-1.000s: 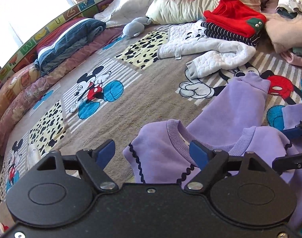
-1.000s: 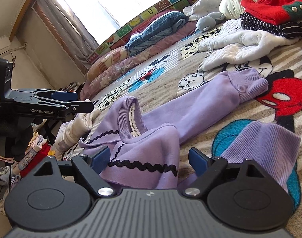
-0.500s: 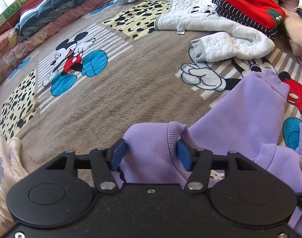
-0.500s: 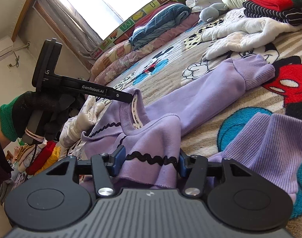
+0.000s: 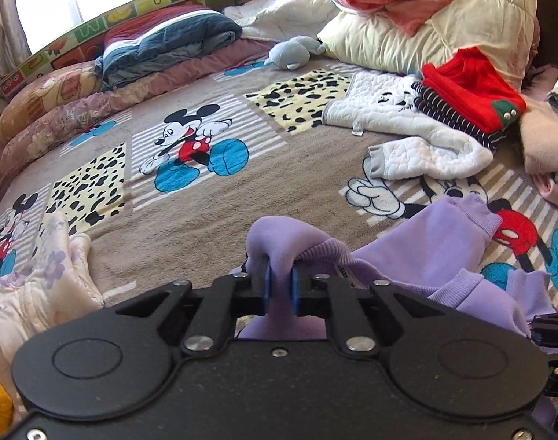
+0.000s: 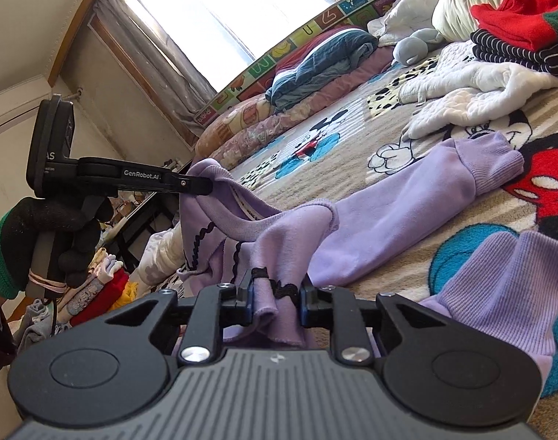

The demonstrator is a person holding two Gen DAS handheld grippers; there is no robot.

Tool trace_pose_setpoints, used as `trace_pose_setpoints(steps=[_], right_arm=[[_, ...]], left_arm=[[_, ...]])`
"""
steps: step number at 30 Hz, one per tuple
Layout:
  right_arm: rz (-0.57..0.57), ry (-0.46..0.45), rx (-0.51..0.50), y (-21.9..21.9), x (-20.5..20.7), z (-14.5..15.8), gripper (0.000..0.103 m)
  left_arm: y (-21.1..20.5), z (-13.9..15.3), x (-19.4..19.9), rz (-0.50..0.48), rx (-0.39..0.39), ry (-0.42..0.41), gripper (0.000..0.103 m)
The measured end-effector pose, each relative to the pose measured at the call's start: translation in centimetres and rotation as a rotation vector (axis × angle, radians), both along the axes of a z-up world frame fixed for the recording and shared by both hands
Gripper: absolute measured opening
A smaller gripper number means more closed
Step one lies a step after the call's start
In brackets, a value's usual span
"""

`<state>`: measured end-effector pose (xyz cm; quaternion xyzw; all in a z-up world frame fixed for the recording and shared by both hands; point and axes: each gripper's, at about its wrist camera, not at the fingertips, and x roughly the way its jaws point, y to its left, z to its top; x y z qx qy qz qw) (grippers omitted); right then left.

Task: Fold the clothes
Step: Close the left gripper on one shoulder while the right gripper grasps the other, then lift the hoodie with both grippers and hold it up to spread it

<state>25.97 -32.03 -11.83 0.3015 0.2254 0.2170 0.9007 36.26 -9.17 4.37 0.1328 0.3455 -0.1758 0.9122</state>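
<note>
A purple sweatshirt [image 5: 418, 256] with black wavy trim lies on the cartoon blanket [image 5: 191, 227]. My left gripper [image 5: 279, 286] is shut on its shoulder beside the ribbed collar and holds that fold lifted. In the right wrist view the left gripper [image 6: 202, 185] pinches the same shoulder up at the left. My right gripper [image 6: 277, 300] is shut on the other shoulder of the sweatshirt [image 6: 407, 212] at the black trim. One sleeve stretches away over the blanket; the other sleeve's cuff [image 6: 499, 293] lies at the right.
A white quilted garment [image 5: 418, 139] lies beyond the sleeve, with a folded red and striped stack [image 5: 469, 99] behind it. Pillows [image 5: 425, 33] and a grey plush toy [image 5: 293, 51] sit at the back. A floral cloth [image 5: 40, 293] lies at the left edge.
Both grippers went from open, to closing around the sweatshirt's shoulders, to shut on them. The left gripper has lifted its shoulder off the blanket.
</note>
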Motion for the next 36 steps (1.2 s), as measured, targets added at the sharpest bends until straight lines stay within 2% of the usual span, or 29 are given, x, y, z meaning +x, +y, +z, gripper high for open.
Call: trace_pose_setpoints(steps=[4, 6, 9, 13, 19, 24, 32, 36], right_arm=[[0.029, -0.055, -0.009, 0.3, -1.8, 1.6, 0.023], [0.038, -0.073, -0.011, 0.5, -3.0, 2.3, 0.023], [0.031, -0.082, 0.065, 0.4, -5.1, 3.1, 0.022], [0.025, -0.098, 0.097, 1.3, -7.1, 4.8, 0.022], [0.043, -0.173, 0.086, 2.9, -9.2, 9.6, 0.021], [0.041, -0.260, 0.033, 2.6, -10.1, 15.6, 0.021], [0.056, -0.408, -0.096, 3.2, -11.5, 25.2, 0.020], [0.063, -0.459, -0.157, 3.8, -12.0, 28.8, 0.020]], left_arm=[[2.9, 3.0, -3.9, 0.023, -0.175, -0.010, 0.009], [4.1, 3.9, -5.8, 0.035, -0.228, -0.022, 0.009], [6.0, 5.3, -8.4, 0.067, -0.312, -0.033, 0.009], [7.6, 7.5, -11.3, 0.080, -0.384, -0.058, 0.008], [10.1, 10.9, -14.6, 0.084, -0.452, -0.117, 0.008], [12.3, 13.7, -16.9, 0.095, -0.519, -0.171, 0.008], [15.1, 18.2, -20.9, 0.088, -0.589, -0.268, 0.008], [16.2, 19.5, -22.4, 0.083, -0.612, -0.280, 0.008]])
